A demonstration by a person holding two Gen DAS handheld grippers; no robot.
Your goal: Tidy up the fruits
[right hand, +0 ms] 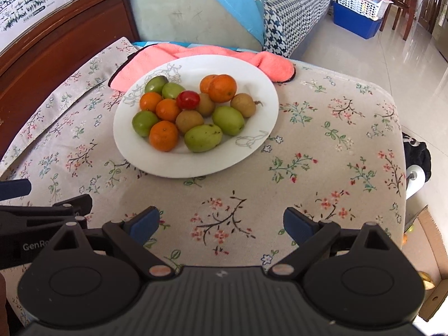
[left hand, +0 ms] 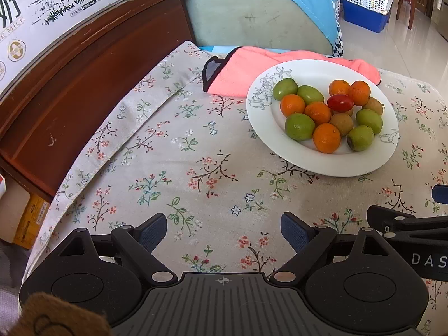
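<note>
Fruits (right hand: pixel 182 113) heaped on white round plate (right hand: pixel 260 89), pink towel (right hand: pixel 275 65) behind, floral tablecloth (right hand: pixel 322 168) bare before left gripper (left hand: pixel 224 233) and right gripper (right hand: pixel 221 228), both wide open, empty.

Both views are aimed steeply down, close over the flowered tablecloth (left hand: pixel 173 151). The plate (left hand: pixel 322 165) (right hand: pixel 196 168) is shared: seen rightward in the left view, leftward in the right view.

Light: bright, even daylight.
Glare: pale glossy tiled floor (right hand: pixel 414 64) reflects white streaks at upper right.
Shadows: soft, short, under the round white ceramic plate (right hand: pixel 193 168).
Distortion: strong fisheye bending, dark corners.
Focus: centre sharp, edges slightly soft.
</note>
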